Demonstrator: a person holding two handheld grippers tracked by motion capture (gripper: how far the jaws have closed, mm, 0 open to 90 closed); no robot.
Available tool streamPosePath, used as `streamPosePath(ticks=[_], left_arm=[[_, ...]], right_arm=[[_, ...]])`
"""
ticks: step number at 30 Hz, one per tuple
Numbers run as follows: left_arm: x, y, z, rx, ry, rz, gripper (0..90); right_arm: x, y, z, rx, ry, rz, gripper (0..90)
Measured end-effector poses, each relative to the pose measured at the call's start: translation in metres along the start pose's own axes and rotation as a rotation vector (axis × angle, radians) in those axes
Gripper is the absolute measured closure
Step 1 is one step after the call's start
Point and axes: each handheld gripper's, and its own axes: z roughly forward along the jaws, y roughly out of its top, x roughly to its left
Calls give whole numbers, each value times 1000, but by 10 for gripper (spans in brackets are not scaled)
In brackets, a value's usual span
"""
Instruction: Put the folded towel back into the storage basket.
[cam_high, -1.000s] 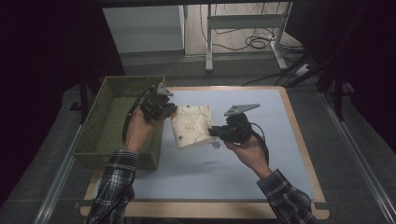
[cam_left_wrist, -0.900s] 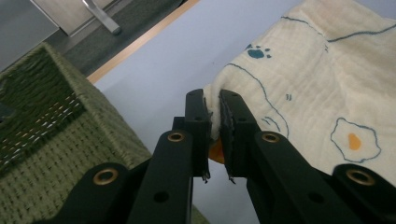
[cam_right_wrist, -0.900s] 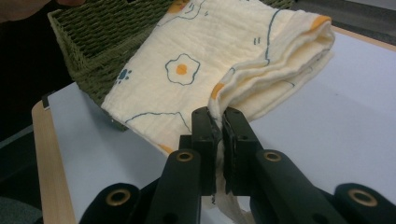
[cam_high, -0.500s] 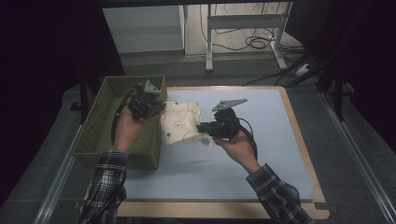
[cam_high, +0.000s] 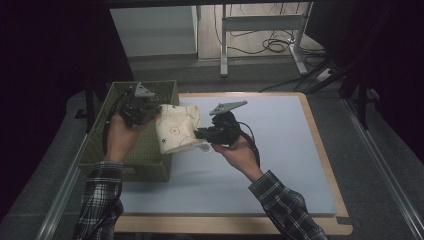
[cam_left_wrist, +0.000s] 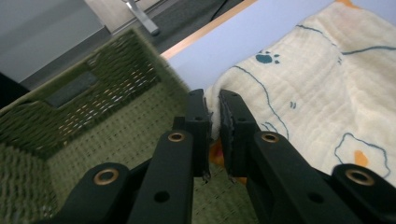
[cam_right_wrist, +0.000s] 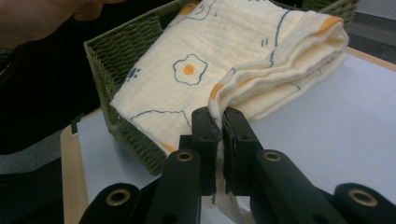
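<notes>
A folded cream cloth (cam_high: 177, 129) printed with fried eggs and paw marks hangs between both grippers, lifted off the blue mat and reaching over the right rim of the green woven basket (cam_high: 105, 142). My left gripper (cam_high: 152, 112) is shut on the cloth's left edge (cam_left_wrist: 243, 81), above the basket's inside. My right gripper (cam_high: 196, 134) is shut on the cloth's right edge; in the right gripper view the cloth (cam_right_wrist: 219, 60) runs away from the jaws and drapes on the basket wall (cam_right_wrist: 105, 56).
The blue mat (cam_high: 280, 150) lies on a wooden-edged table, with bare surface to the right and front. The basket stands at the mat's left side. Metal table legs and cables (cam_high: 270, 45) are on the floor behind.
Both hands have carried the cloth leftward and a little upward. It went from lying over the mat's middle to overlapping the basket's right rim.
</notes>
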Motion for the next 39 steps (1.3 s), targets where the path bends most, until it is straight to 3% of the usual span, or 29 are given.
streamPosePath(ticks=[17,39], left_arm=[[40,-36,-18,4,73,-75,829],[74,-82,-25,69,106,-144,829]], right_arm=[[31,20,55,-4,46,-11,843],[70,22,125,66,76,-24,840]])
